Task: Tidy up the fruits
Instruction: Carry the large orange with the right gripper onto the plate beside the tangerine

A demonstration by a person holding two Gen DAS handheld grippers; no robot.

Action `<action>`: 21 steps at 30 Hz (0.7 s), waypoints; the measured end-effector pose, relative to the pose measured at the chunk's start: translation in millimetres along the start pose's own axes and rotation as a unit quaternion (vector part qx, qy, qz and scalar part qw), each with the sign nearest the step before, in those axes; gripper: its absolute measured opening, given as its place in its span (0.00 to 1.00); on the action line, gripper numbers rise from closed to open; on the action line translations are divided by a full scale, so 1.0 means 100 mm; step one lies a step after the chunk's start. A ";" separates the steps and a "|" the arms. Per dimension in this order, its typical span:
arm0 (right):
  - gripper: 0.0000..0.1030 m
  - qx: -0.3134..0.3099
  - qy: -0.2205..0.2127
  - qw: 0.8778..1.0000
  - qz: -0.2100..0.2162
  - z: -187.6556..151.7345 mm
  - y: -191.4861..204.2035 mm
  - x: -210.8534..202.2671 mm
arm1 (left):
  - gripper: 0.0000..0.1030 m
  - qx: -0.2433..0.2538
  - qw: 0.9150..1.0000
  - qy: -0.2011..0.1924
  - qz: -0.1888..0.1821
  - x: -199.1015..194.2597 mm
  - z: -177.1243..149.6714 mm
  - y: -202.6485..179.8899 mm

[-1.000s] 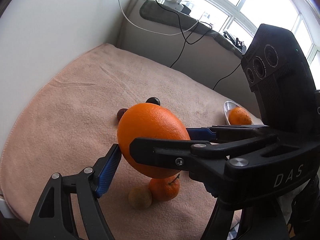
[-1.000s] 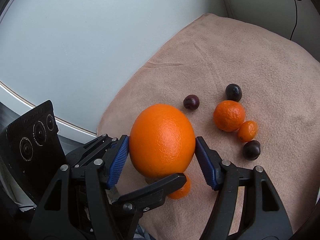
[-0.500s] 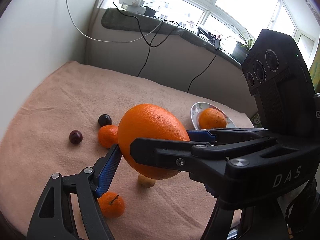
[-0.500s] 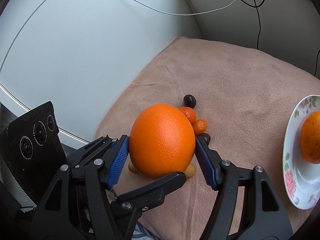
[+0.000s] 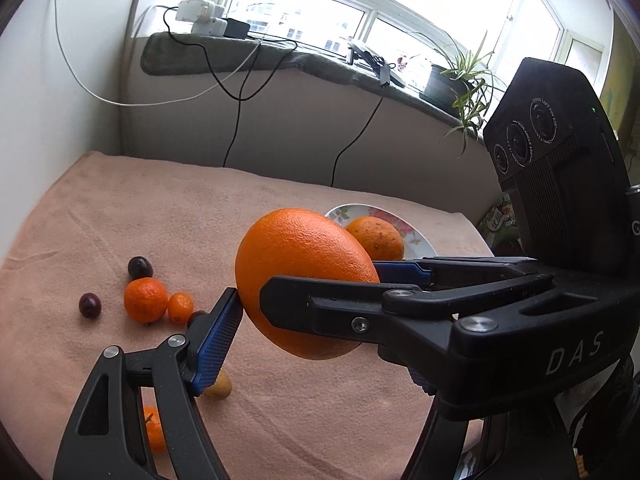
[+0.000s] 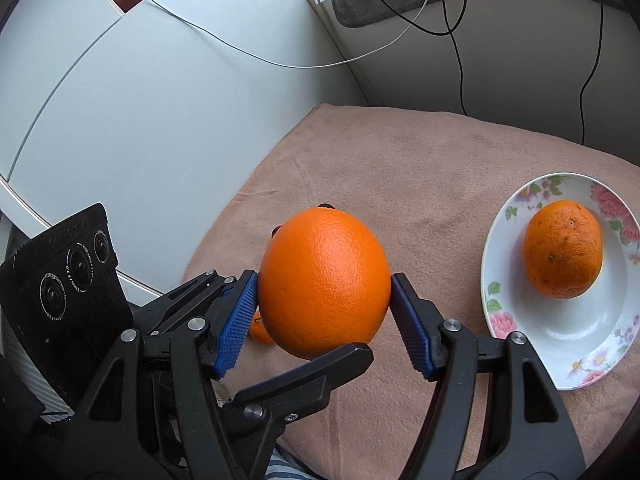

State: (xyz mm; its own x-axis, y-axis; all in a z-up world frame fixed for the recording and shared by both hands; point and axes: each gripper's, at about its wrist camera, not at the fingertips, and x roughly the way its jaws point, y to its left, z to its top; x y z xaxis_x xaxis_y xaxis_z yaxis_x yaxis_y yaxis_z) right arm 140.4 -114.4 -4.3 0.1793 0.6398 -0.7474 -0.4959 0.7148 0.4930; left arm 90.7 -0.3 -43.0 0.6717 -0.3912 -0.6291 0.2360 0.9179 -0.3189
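Above the peach cloth (image 6: 460, 152), a large orange (image 6: 324, 284) hangs in the air, clamped between the blue pads of both grippers at once: the right gripper (image 6: 325, 312) pinches its sides, and the left gripper (image 5: 304, 300) grips it crosswise, one finger hidden behind the fruit. It partly hides the small fruits (image 5: 146, 300) lying on the cloth. A flowered plate (image 6: 576, 344) holding a spotted orange (image 6: 562, 248) sits well apart to the right.

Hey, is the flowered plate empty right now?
No, the flowered plate already holds one speckled orange, while the big orange is gripped above the cloth.
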 end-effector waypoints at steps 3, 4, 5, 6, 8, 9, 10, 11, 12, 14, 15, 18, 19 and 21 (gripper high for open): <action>0.67 0.007 -0.008 1.000 -0.008 -0.04 -0.09 -0.11 | 0.71 0.007 1.000 0.002 -0.008 0.06 0.01 -0.11; 0.67 0.010 -0.010 1.000 -0.010 -0.04 -0.12 -0.14 | 0.71 0.011 1.000 0.003 -0.010 0.08 0.02 -0.15; 0.67 0.012 -0.013 1.000 -0.013 -0.06 -0.14 -0.17 | 0.71 0.013 1.000 0.004 -0.013 0.07 0.00 -0.18; 0.67 0.015 -0.015 1.000 -0.015 -0.07 -0.18 -0.22 | 0.71 0.016 1.000 0.005 -0.016 0.09 0.01 -0.22; 0.67 0.022 -0.019 0.999 -0.019 -0.10 -0.26 -0.30 | 0.71 0.023 0.999 0.008 -0.022 0.16 0.03 -0.31; 0.67 0.025 -0.021 0.999 -0.022 -0.12 -0.30 -0.34 | 0.71 0.026 0.999 0.009 -0.025 0.18 0.03 -0.34; 0.67 0.028 -0.023 0.999 -0.024 -0.13 -0.33 -0.38 | 0.71 0.029 0.999 0.011 -0.028 0.21 0.04 -0.39; 0.67 0.031 -0.025 0.999 -0.027 -0.15 -0.37 -0.41 | 0.71 0.032 0.999 0.013 -0.031 0.24 0.04 -0.43; 0.67 0.035 -0.027 0.999 -0.029 -0.16 -0.41 -0.45 | 0.71 0.035 0.999 0.015 -0.033 0.27 0.04 -0.47; 0.67 0.042 -0.030 0.998 -0.033 -0.17 -0.50 -0.50 | 0.71 0.041 0.998 0.019 -0.038 0.33 0.05 -0.56; 0.67 0.046 -0.032 0.998 -0.036 -0.18 -0.55 -0.53 | 0.71 0.043 0.998 0.021 -0.041 0.37 0.06 -0.59; 0.67 0.057 -0.038 0.997 -0.042 -0.22 -0.67 -0.62 | 0.71 0.051 0.997 0.027 -0.049 0.44 0.06 -0.71; 0.67 0.061 -0.040 0.996 -0.044 -0.23 -0.71 -0.65 | 0.71 0.054 0.997 0.029 -0.052 0.47 0.06 -0.75; 0.67 0.071 -0.044 0.995 -0.049 -0.26 -0.80 -0.72 | 0.71 0.060 0.996 0.035 -0.058 0.53 0.07 -0.83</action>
State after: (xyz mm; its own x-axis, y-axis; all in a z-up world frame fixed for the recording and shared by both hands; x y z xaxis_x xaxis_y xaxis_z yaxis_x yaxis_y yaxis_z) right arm 144.5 -224.8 -1.5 0.2988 0.5822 -0.7561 -0.3489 0.8041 0.4813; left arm 112.0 -97.0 -45.1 0.5854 -0.4956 -0.6416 0.3950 0.8655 -0.3081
